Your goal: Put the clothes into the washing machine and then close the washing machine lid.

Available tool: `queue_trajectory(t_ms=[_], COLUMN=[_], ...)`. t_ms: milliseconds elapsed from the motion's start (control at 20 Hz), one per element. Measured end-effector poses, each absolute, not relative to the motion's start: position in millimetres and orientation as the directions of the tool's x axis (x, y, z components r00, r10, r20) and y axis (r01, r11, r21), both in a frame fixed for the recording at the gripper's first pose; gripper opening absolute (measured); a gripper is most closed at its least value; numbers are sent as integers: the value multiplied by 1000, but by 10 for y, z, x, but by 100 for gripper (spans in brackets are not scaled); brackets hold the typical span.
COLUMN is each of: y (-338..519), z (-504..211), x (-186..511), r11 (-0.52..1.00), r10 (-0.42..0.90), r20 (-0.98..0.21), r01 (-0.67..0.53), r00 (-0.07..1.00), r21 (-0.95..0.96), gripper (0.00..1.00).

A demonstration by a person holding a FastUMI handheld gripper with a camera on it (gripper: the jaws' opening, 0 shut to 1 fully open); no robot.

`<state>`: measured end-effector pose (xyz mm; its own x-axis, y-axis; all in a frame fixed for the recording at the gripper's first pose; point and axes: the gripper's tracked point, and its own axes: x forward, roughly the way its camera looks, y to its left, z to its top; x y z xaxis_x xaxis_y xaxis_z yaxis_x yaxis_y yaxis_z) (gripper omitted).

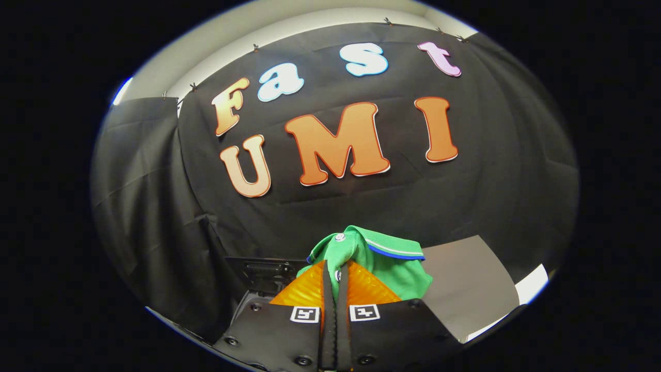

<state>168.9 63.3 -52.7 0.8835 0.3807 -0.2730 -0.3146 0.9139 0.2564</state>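
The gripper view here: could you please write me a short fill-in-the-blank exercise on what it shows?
1. The tongs are shut on a polo shirt whose main colour is ____.
2. The shirt's collar has a trim stripe coloured ____.
3. The shirt is bunched up and held ____ the two fingers.
4. Beyond the shirt hangs a wall of ____ cloth.

Missing words: green; blue; between; black

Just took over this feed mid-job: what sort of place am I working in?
Likely a staged recording booth, not a home laundry room: black cloth wall behind, a grey tabletop, a dark appliance left of the fingers. The gripper is shut on a green polo shirt.
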Motion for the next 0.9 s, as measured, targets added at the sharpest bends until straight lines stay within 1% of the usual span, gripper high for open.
queue_trajectory(t_ms=[250, 450, 700, 900], y=[1218, 1933, 2822, 3408], z=[-167, -222, -656, -1313], x=[1467, 1337, 1349, 1422], r11=[925, 908, 872, 856], r10=[355, 395, 473, 503], r20=[-243, -247, -307, -380], r01=[-302, -333, -387, -386], r00=[903, 885, 826, 776], r21=[230, 255, 301, 344], gripper=[8, 8, 8, 8])
